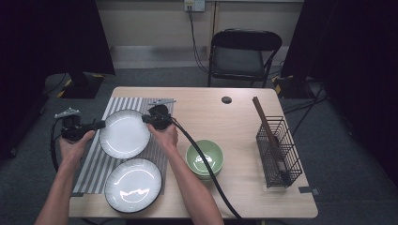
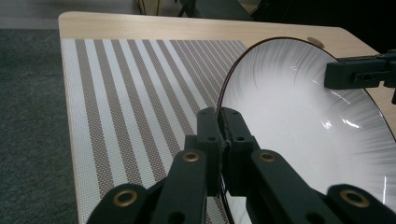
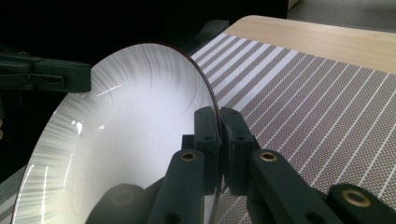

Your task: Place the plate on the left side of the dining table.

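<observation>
Light falls from overhead onto the pale table (image 1: 244,122), while the room around it sinks into near black. Bright glare streaks the white plate (image 2: 299,116) and the lower plate (image 1: 133,183); in both gripper views the near jaws are soft and slightly blurred

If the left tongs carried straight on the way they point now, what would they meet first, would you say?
Probably the right tongs: the left tongs point across the white plate they grip by its rim, toward its opposite edge, though depth is hard to judge.
</observation>
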